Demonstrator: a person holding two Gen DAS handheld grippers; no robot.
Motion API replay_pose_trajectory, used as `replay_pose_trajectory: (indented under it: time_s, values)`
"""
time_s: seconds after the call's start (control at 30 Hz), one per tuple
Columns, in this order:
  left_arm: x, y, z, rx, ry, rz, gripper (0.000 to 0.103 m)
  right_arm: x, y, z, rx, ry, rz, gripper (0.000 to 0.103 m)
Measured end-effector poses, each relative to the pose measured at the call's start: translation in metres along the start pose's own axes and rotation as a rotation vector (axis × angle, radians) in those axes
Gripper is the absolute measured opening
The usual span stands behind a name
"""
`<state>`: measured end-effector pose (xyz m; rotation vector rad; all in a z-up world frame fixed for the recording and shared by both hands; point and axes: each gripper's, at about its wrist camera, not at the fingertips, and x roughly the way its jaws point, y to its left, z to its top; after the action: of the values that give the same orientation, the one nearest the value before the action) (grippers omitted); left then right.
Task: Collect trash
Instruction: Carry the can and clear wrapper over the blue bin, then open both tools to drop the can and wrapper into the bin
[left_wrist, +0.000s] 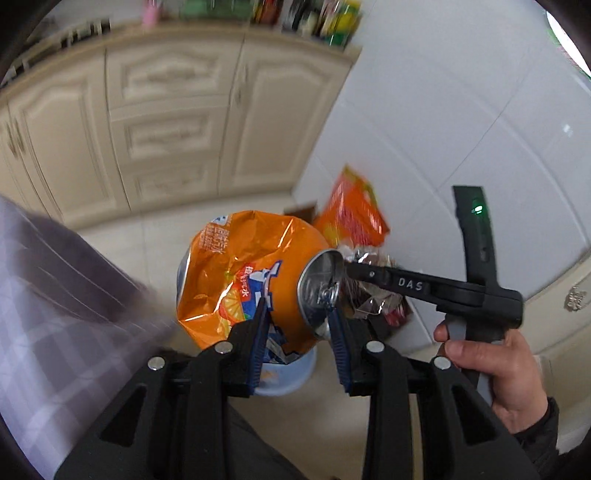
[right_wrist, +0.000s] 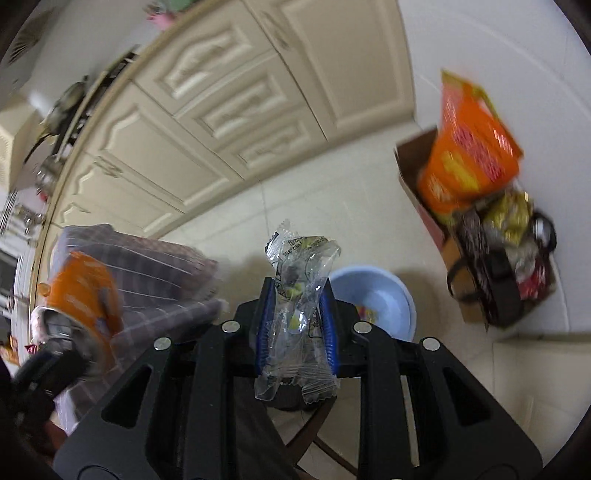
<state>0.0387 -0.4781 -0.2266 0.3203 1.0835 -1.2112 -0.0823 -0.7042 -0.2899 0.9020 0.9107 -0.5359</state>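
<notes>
My left gripper (left_wrist: 297, 301) is shut on a crushed orange soda can (left_wrist: 243, 273), held in the air above a light blue basin (left_wrist: 295, 373). The can also shows blurred at the left of the right wrist view (right_wrist: 81, 291). My right gripper (right_wrist: 297, 295) is shut on a clear plastic wrapper (right_wrist: 295, 314), above the floor beside the same blue basin (right_wrist: 380, 295). In the left wrist view the right gripper (left_wrist: 369, 273) reaches in from the right, with the crinkled wrapper (left_wrist: 369, 295) at its tip.
An open cardboard box (right_wrist: 476, 236) full of wrappers stands on the floor by the white wall, an orange snack bag (right_wrist: 469, 147) sticking out of it; the bag also shows in the left wrist view (left_wrist: 354, 210). Cream kitchen cabinets (left_wrist: 166, 122) run behind. A plaid sleeve (left_wrist: 44, 295) is at the left.
</notes>
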Motion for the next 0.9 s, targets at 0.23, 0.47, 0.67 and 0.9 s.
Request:
replay_pose_trajectory:
  time_s: [0.23,0.47,0.67,0.9]
  values:
    - [0.107,0.019,-0.014,-0.101,0.218,-0.046,0.031,0.043,-0.040,-0.014,0.098,0.087,-0.009,0.024]
    - [0.167,0.036,-0.021,-0.207,0.337,-0.109,0.032,0.072,-0.061,-0.021,0.159,0.139,-0.004,0.024]
    - [0.179,0.047,-0.019,-0.255,0.382,-0.073,0.081,0.090,-0.071,-0.025,0.203,0.179,0.004,0.055]
    - [0.140,0.049,-0.005,-0.197,0.299,0.028,0.088,0.086,-0.066,-0.032,0.226,0.157,-0.018,0.097]
